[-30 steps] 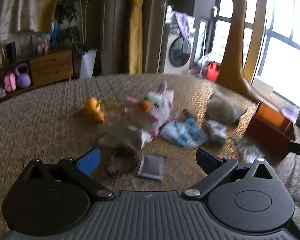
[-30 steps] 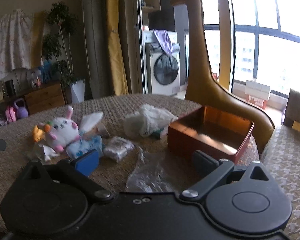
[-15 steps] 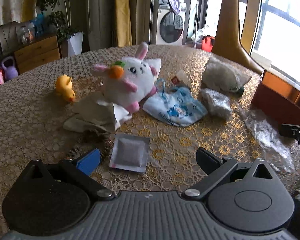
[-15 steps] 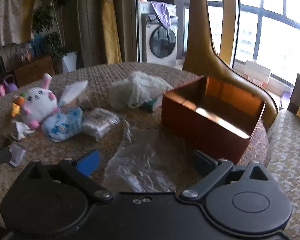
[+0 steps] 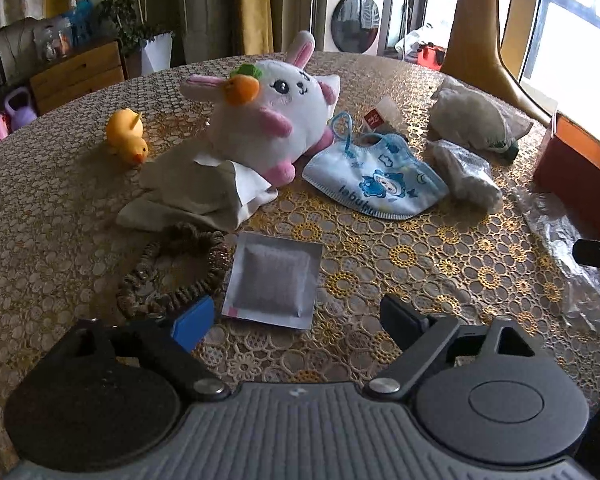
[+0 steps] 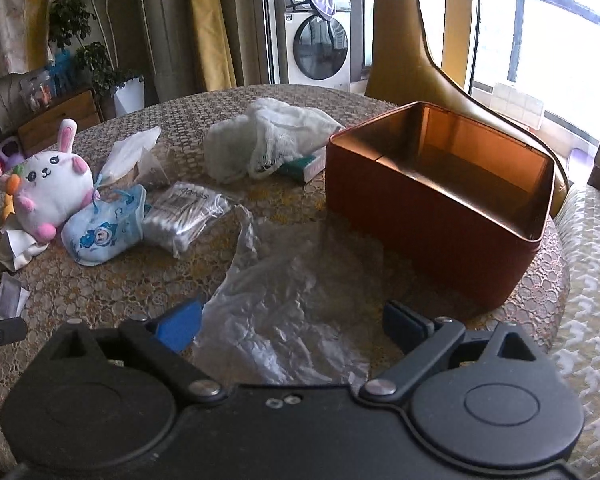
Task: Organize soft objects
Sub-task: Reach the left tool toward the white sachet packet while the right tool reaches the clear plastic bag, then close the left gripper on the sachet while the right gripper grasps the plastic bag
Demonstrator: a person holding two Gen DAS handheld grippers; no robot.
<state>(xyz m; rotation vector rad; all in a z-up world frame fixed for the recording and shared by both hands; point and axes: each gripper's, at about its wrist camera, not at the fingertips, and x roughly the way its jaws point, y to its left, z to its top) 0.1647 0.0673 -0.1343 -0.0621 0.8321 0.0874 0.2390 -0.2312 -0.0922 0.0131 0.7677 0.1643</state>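
My left gripper (image 5: 296,320) hovers low over the lace tablecloth, jaws closing, pads touching nothing. A grey sachet (image 5: 274,280) lies just ahead between its fingers, with a brown scrunchie (image 5: 172,272) to the left. Beyond sit a white cloth (image 5: 196,192), a plush rabbit (image 5: 272,120), a yellow duck (image 5: 126,136) and a blue child's mask (image 5: 376,180). My right gripper (image 6: 292,326) is open over a crumpled clear plastic bag (image 6: 284,300). An open brown tin box (image 6: 440,216) stands ahead to its right.
A cotton swab pack (image 6: 184,216) and a white mesh bundle (image 6: 260,140) lie between the mask and the box. A tall giraffe figure (image 6: 404,40) stands behind the table. The round table's edge (image 6: 556,280) curves close by the box, with a cushion beyond.
Both grippers have come down and forward toward the table, so the objects look larger and nearer. The left jaws stand a little narrower than before.
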